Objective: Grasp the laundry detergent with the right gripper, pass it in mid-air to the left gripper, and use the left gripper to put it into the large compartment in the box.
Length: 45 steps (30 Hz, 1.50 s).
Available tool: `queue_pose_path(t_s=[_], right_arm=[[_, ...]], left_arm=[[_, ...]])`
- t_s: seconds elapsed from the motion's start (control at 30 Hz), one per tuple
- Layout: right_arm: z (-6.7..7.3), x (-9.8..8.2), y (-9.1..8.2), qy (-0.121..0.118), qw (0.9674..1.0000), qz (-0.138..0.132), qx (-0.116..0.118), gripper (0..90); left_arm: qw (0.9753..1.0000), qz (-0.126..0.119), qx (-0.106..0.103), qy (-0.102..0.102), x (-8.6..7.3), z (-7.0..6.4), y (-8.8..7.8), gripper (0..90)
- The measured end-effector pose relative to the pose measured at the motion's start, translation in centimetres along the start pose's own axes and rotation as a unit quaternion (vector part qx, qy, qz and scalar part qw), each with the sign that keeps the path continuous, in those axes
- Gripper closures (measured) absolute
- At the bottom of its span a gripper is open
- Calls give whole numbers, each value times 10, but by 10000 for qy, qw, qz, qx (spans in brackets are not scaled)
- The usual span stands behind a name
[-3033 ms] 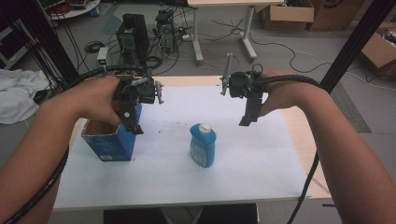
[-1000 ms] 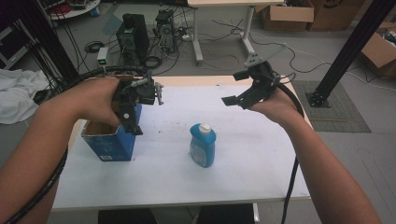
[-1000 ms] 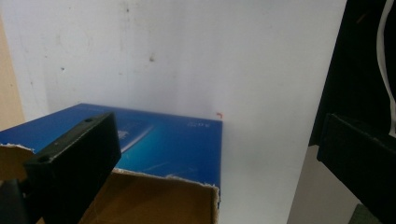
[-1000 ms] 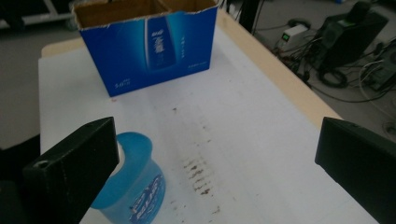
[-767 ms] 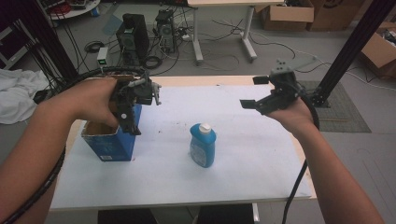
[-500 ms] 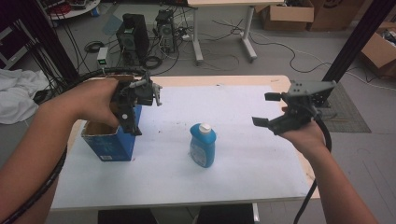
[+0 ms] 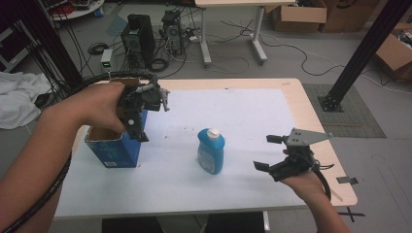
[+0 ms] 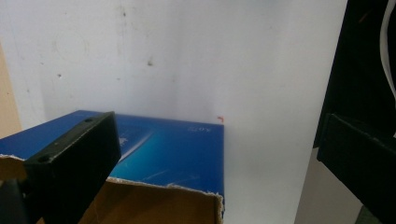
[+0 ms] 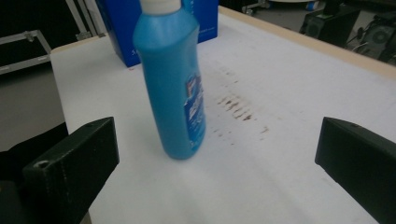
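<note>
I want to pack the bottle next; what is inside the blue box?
The blue box is open on top, showing a brown inner wall. The left tool and hand cover most of the opening, so its contents are hidden.

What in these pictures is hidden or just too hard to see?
- Inside of the blue box: in the high view the hand and left gripper cover its opening; the left gripper view cuts it off at the bottom edge.
- Bottle label print: blurred in the right gripper view, too small in the high view.
- Bottle cap: cut off by the top edge of the right gripper view.
- Right gripper: open, facing the bottle from a distance.
</note>
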State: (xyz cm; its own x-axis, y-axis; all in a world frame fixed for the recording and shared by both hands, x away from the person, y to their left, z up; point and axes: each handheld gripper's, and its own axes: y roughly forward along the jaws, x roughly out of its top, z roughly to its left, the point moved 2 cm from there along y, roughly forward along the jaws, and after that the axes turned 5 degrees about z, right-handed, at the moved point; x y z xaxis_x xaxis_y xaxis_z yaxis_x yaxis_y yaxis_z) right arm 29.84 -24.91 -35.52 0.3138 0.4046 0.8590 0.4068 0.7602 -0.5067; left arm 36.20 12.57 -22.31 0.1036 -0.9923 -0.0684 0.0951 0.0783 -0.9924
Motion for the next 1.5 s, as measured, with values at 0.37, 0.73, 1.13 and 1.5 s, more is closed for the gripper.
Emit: queue_pose_path(t_s=[0.37, 0.73, 1.13, 1.5], right_arm=[[6, -20, 69, 222, 9995, -140, 181, 0], [13, -24, 113, 210, 9994, -90, 241, 0], [13, -24, 136, 290, 9992, -259, 69, 0], [18, -21, 149, 274, 9991, -324, 21, 0]], left_arm=[[10000, 0, 69, 26, -2, -8, -5, 1], [10000, 38, 42, -40, -11, -11, -1, 1], [9999, 46, 35, -84, -13, -12, 0, 1], [10000, 65, 13, -36, -10, -11, 1, 1]])
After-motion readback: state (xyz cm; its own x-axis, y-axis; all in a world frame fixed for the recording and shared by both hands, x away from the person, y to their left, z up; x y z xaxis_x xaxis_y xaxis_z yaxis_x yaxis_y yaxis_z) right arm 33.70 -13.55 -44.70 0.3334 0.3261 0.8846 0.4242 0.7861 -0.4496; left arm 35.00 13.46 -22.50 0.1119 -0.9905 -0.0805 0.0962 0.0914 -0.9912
